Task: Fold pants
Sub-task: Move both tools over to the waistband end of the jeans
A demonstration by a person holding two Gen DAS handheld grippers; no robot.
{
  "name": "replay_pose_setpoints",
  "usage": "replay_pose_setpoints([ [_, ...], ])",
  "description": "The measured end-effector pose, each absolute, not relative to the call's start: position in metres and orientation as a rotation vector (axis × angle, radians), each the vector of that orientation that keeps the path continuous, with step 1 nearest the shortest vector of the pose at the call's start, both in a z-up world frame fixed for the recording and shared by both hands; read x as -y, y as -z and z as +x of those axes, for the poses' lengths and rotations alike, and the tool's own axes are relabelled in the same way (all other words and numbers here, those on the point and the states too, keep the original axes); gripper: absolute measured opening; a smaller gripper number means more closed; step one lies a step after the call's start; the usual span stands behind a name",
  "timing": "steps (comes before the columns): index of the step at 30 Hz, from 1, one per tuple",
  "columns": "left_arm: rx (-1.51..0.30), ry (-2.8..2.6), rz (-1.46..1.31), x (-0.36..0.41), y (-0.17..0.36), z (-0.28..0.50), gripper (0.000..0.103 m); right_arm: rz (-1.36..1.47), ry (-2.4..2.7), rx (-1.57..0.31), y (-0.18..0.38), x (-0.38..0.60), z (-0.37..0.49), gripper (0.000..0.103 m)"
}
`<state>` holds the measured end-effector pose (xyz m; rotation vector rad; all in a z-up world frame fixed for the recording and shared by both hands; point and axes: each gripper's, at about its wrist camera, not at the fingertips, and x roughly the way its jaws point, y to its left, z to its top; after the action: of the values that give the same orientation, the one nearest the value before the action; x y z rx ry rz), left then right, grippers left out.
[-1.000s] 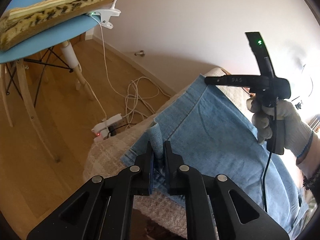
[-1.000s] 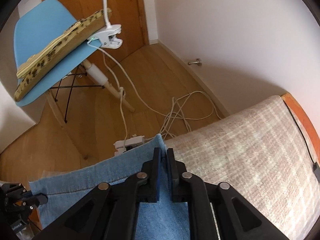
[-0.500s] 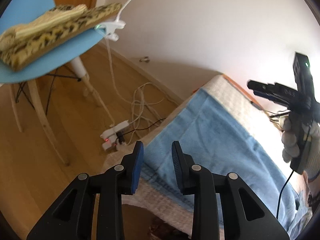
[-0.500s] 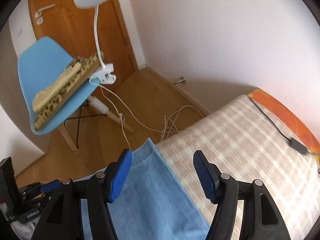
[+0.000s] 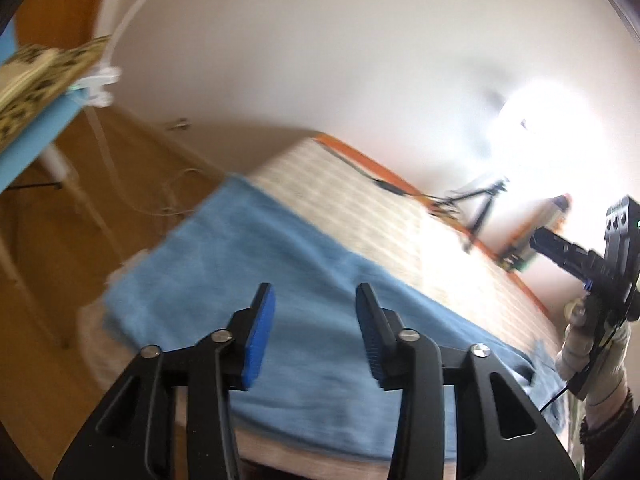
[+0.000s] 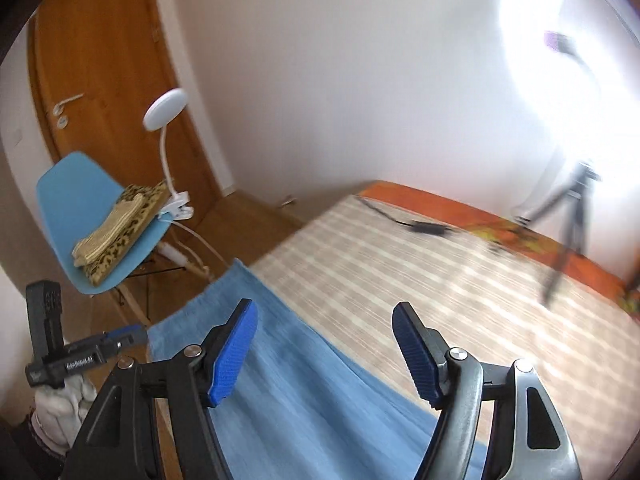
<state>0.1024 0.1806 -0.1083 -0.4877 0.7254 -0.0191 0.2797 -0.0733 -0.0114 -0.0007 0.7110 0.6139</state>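
Light blue denim pants (image 5: 256, 264) lie flat along the near side of a bed with a beige checked cover (image 5: 360, 204). Above them hovers my left gripper (image 5: 312, 300), its jaws opening with nothing between them. In the right wrist view the same pants (image 6: 304, 376) run from the bed's foot corner toward the camera. My right gripper (image 6: 324, 316) hangs over them, jaws opening wide and empty. The right gripper's body and a gloved hand (image 5: 592, 344) show at the far right of the left wrist view.
A blue chair (image 6: 80, 208) with folded leopard-print cloth and a clip-on white lamp (image 6: 166, 110) stands on the wooden floor beside the bed's foot. A wooden door (image 6: 104, 92) is behind it. A tripod (image 6: 568, 216) and a black cable lie at the bed's far orange edge.
Both grippers let go of the pants' hem edge, opened and rose away from it. The views have swung right along the bed; the pants now lie flat.
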Motion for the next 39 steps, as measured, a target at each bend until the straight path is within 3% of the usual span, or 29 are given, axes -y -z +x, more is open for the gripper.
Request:
replay_pose_setpoints([
  [6,-0.769,0.227,-0.424,-0.107,0.091,0.127,0.041,0.02,-0.458,-0.684,0.004,0.16,0.227,0.072],
  [10,-0.795,0.357,-0.393,-0.056,0.084,0.139,0.048,0.031,-0.341,-0.697,0.01,0.217,0.193,0.072],
  [21,-0.955,0.696,-0.299,0.099,0.086,0.173,0.048,0.177,-0.028,-0.748,0.06,0.362,0.093,0.069],
  [25,-1.042,0.837,-0.297,0.158,0.093,0.184,0.06,0.261,0.098,-0.773,0.08,0.416,0.061,0.069],
  [39,-1.299,0.885,-0.225,0.307,0.155,0.236,0.061,0.464,0.28,-0.799,0.129,0.528,-0.019,0.064],
])
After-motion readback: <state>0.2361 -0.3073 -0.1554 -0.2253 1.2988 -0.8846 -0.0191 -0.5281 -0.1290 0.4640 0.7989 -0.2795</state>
